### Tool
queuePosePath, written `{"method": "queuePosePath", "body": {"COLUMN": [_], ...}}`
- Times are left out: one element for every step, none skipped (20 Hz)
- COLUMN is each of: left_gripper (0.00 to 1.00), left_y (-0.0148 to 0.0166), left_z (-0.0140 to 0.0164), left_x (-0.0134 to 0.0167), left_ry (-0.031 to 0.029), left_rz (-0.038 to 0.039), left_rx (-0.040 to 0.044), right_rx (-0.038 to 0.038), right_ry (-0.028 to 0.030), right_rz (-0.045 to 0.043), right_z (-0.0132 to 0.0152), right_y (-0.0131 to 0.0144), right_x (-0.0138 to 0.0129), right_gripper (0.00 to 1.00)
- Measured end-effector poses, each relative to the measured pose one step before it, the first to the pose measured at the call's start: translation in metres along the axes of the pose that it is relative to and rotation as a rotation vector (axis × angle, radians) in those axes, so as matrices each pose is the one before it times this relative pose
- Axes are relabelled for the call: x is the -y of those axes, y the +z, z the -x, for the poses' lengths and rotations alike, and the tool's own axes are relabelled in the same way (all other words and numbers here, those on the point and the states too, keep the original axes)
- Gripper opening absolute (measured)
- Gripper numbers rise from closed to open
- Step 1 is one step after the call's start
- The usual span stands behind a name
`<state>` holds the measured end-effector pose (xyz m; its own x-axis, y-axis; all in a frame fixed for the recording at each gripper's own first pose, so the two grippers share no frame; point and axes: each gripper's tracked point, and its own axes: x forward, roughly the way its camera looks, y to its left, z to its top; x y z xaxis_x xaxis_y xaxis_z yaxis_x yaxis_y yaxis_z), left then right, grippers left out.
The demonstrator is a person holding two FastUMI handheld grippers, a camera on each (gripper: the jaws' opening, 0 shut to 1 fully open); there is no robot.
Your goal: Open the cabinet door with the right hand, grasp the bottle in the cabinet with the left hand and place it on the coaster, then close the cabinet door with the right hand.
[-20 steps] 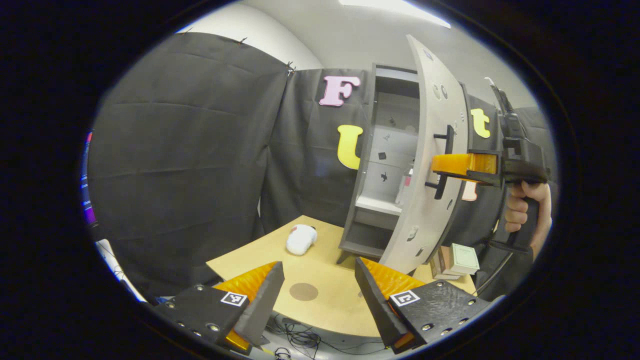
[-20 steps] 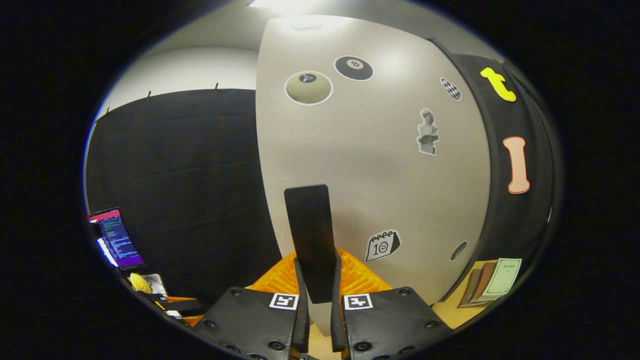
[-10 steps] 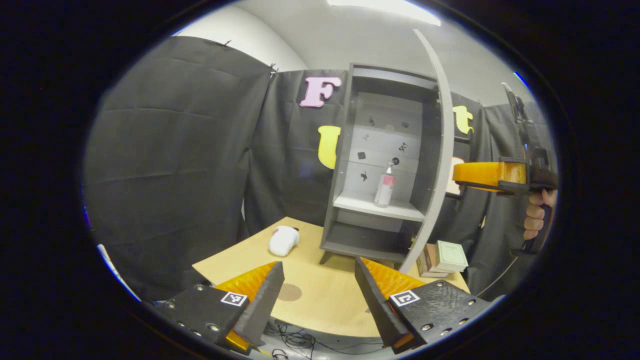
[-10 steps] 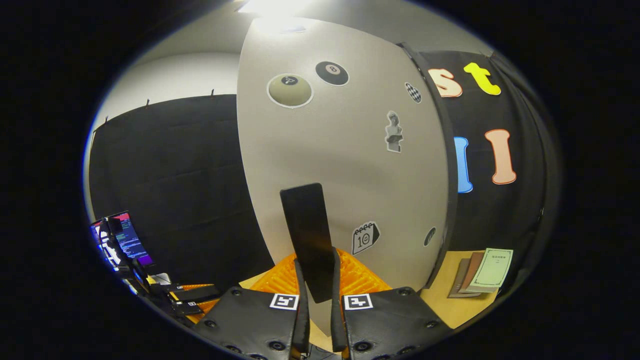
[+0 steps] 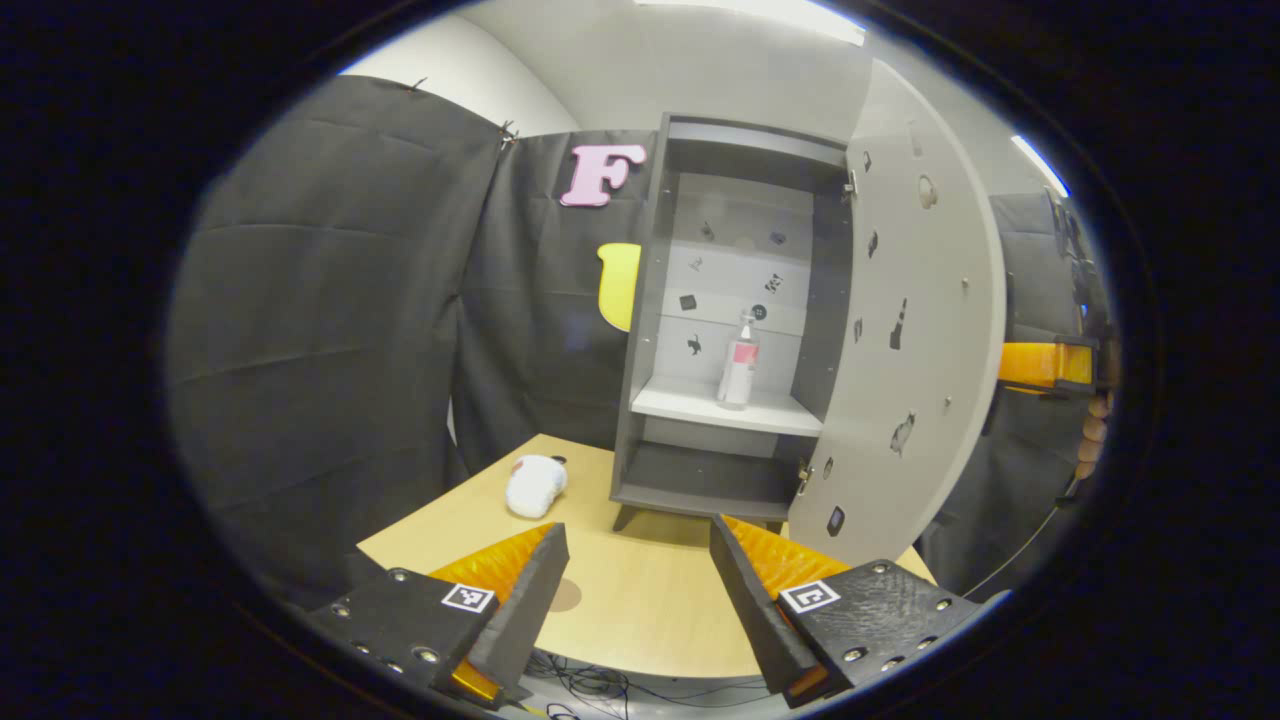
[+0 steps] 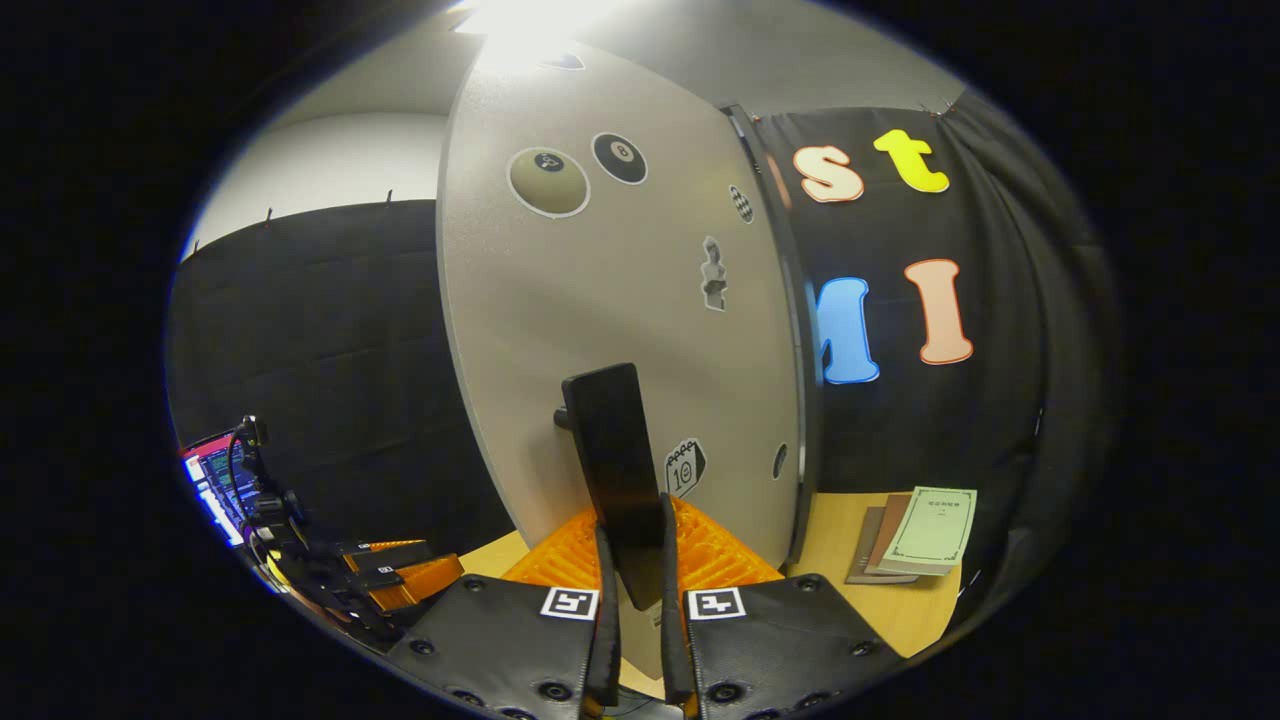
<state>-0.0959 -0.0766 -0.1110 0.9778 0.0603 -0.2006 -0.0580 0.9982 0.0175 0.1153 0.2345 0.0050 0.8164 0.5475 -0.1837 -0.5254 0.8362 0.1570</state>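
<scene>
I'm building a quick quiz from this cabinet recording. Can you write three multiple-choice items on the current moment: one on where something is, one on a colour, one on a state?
1. Where does the bottle stand?
A. on the table
B. on the cabinet's middle shelf
C. on the coaster

2. What colour is the band around the bottle?
A. red
B. green
C. blue

3. What state is the left gripper in?
A. shut on the bottle
B. shut on the door handle
C. open, holding nothing

Key:
1 B: the bottle stands upright on the pale shelf inside the cabinet.
2 A: a red band wraps its clear body.
3 C: its fingers stand apart over the table, while the right gripper clamps the door handle.
</scene>
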Motion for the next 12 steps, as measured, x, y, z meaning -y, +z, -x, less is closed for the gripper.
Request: {"method": "queuePosePath", "body": {"left_gripper": [0.87, 0.87, 0.87, 0.87, 0.87, 0.87, 0.87, 0.88, 0.88, 0.88, 0.87, 0.87], "left_y": [-0.00073, 0.00230, 0.00436, 0.00287, 0.00418, 0.00255, 0.00413, 0.00210, 0.00205, 0.00180, 0.00326, 0.00316], "left_z": [-0.00786, -0.00766, -0.00812, -0.00646, -0.00916, -0.00816, -0.01021, -0.00955, -0.00898, -0.00904, -0.00858, -0.00764], "left_x": [0.00253, 0.00277, 0.00223, 0.00193, 0.00179, 0.00184, 0.00057, -0.00052, -0.00092, -0.00073, 0.00010, -0.00040], "left_ry": [-0.01698, -0.01673, -0.01667, -0.01720, -0.01919, -0.01985, -0.02369, -0.01863, -0.01646, -0.02072, -0.02081, -0.02172], "left_rz": [-0.00393, -0.00689, -0.00849, -0.00802, -0.00563, -0.00233, -0.00074, 0.00075, -0.00008, -0.00328, -0.00583, -0.00601], "left_rx": [-0.00903, -0.00296, 0.00193, 0.00183, 0.00056, 0.00192, 0.00174, -0.00182, -0.00378, -0.00414, -0.00233, -0.00094], "right_rx": [-0.00054, 0.00202, 0.00083, 0.00042, 0.00310, 0.00384, 0.00679, 0.00623, -0.00346, -0.00053, 0.00761, 0.00425], "right_ry": [-0.02770, -0.02910, -0.03256, -0.03598, -0.03999, -0.04020, -0.03167, -0.01543, -0.00408, -0.00154, -0.00836, -0.02210], "right_rz": [0.00561, 0.00729, 0.00434, -0.00262, -0.01369, -0.02051, -0.02654, -0.02895, -0.03319, -0.03251, -0.02121, -0.00732], "right_z": [0.00088, 0.00105, 0.00156, 0.00112, 0.00111, 0.00106, 0.00093, -0.00212, -0.00074, 0.00025, 0.00137, 0.00046], "right_y": [0.00028, 0.00009, 0.00037, 0.00000, 0.00109, -0.00049, 0.00014, 0.00007, -0.00102, -0.00066, 0.00114, -0.00032], "right_x": [0.00427, 0.00651, 0.00676, 0.00622, 0.00595, 0.00419, 0.00182, -0.00216, -0.00263, -0.00420, -0.00245, 0.00272], "right_gripper": [0.18, 0.18, 0.18, 0.18, 0.18, 0.18, 0.18, 0.17, 0.16, 0.14, 0.16, 0.18]}}
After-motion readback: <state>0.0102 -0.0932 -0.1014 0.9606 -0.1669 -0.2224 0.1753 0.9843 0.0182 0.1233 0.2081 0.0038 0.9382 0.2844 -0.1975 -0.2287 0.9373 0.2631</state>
